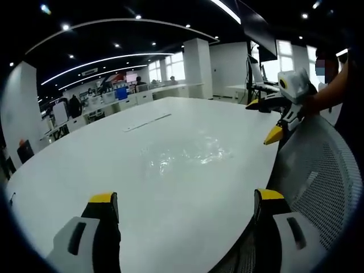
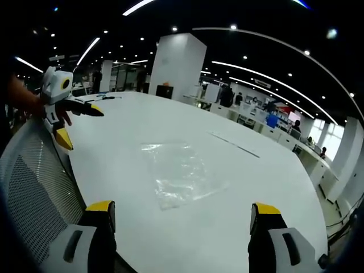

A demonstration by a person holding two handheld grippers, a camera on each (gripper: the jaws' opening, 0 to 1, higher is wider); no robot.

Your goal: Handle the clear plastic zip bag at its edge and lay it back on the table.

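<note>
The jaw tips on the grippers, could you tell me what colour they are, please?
Yellow, clearest in the right gripper view on the right gripper, whose jaws stand wide apart.

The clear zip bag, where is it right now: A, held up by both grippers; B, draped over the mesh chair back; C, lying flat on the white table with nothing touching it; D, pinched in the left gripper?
C: the clear zip bag lies flat on the white table, with both grippers' fingers open and apart from it.

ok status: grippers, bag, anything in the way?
Left gripper open, right gripper open, both empty. Zip bag flat on table, untouched. Mesh chair back beside table edge.
</note>
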